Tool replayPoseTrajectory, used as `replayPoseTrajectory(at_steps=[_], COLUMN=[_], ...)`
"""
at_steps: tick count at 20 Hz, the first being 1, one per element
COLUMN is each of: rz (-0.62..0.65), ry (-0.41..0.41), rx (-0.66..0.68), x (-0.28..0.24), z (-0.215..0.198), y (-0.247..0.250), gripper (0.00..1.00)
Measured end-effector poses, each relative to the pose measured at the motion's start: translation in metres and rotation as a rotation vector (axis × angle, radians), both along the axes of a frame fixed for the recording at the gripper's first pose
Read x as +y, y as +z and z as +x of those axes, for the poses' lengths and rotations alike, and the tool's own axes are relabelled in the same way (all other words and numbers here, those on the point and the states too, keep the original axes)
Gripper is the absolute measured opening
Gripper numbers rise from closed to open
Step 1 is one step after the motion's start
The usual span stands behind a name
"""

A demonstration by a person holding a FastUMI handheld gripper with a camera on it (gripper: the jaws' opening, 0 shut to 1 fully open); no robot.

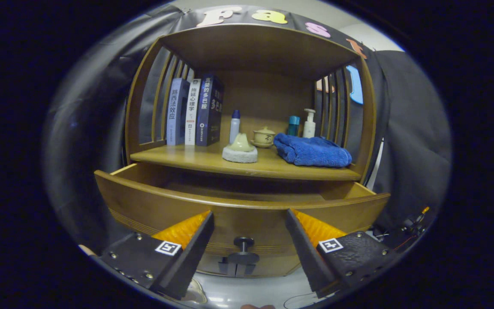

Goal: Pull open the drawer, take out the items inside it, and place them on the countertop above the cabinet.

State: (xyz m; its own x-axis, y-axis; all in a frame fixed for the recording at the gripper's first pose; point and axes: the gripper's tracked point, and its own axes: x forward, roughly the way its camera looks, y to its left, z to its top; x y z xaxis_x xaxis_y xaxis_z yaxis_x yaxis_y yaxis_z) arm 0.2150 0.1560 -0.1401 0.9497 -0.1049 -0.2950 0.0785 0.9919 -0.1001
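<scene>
The wooden drawer [161, 206] is pulled out toward me below the cabinet's countertop [204, 162]. Its dark round knob [244, 243] sits low on the drawer front, between my two fingers. My gripper [249, 216] is open, its fingertips just in front of the drawer front and above the knob, holding nothing. The drawer's inside is mostly hidden behind its front panel and in shadow, so I cannot tell what lies in it. A folded blue towel [312, 150] lies on the countertop at the right.
On the countertop stand three books [193, 112] at the left, a pale cone on a white base [240, 149], a small bottle [234, 125], a lidded ceramic pot [263, 137], a teal container [293, 125] and a pump bottle [309, 123]. Slatted side walls enclose the shelf.
</scene>
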Motion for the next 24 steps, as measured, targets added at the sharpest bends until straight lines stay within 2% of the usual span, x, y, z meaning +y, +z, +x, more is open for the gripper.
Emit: replayPoseTrajectory(at_steps=[24], rz=[-0.019], ry=[-0.005], rx=[0.02], x=[0.0], z=[0.081], y=[-0.008], gripper=[1.0])
